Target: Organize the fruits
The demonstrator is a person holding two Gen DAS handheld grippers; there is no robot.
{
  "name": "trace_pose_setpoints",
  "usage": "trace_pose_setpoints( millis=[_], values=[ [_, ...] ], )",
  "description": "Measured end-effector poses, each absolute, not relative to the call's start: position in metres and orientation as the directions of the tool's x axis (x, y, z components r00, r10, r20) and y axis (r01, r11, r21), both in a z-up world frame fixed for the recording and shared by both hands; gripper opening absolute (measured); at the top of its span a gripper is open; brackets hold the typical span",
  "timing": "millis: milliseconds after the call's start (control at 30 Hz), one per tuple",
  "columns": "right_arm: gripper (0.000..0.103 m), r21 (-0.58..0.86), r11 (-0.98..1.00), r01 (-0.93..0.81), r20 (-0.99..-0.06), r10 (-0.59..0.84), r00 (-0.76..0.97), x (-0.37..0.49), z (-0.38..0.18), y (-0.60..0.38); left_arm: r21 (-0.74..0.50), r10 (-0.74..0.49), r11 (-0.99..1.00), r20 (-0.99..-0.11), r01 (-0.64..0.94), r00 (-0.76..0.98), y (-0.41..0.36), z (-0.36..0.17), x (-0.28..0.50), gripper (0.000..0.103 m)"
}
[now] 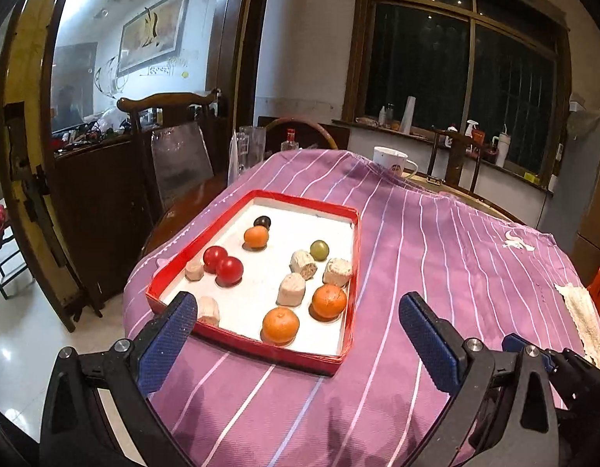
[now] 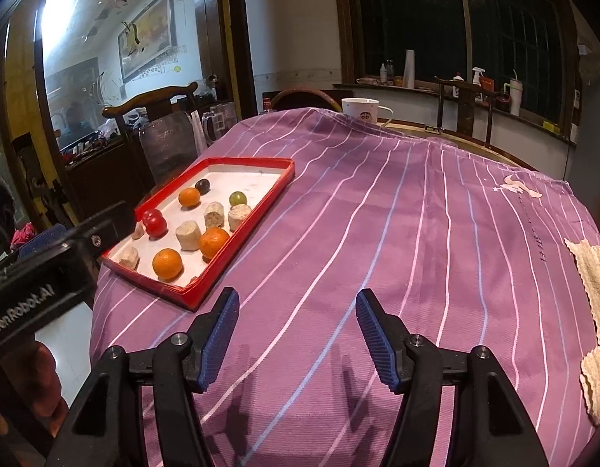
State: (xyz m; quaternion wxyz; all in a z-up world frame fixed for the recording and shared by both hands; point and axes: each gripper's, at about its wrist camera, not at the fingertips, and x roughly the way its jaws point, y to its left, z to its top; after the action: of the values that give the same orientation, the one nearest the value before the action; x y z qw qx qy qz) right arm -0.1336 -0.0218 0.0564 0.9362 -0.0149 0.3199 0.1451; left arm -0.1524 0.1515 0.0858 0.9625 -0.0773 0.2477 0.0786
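A red-rimmed tray (image 1: 350,257) with a white floor lies on the purple striped cloth; it also shows in the right wrist view (image 2: 261,210). In it lie three oranges (image 1: 280,325), two red tomatoes (image 1: 229,270), a green grape (image 1: 319,250), a dark grape (image 1: 262,221) and several beige cake pieces (image 1: 292,288). My left gripper (image 1: 298,313) is open and empty, just short of the tray's near edge. My right gripper (image 2: 298,305) is open and empty over bare cloth, to the right of the tray.
A white mug (image 1: 391,160) stands at the table's far side. A beige towel (image 2: 595,303) lies at the right edge. Wooden chairs (image 1: 171,148) and a glass pitcher (image 1: 250,148) stand beyond the table's left. The left gripper's body (image 2: 47,272) shows at the left.
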Motion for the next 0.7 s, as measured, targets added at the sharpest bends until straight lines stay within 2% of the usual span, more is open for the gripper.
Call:
trace_pose_setpoints(
  millis=[300, 700],
  values=[
    [0.07, 0.062, 0.958, -0.279, -0.63, 0.254, 0.734, -0.126, 0.053, -0.017, -0.16, 0.048, 0.972, -0.579, -0.171, 0.814, 0.161, 0.067, -0.138, 0.103],
    [0.071, 0.069, 0.945, -0.32, -0.665, 0.283, 0.692, -0.118, 0.045, -0.001, -0.178, 0.026, 0.968, -0.624, -0.174, 0.781, 0.167, 0.054, -0.131, 0.103]
  ],
)
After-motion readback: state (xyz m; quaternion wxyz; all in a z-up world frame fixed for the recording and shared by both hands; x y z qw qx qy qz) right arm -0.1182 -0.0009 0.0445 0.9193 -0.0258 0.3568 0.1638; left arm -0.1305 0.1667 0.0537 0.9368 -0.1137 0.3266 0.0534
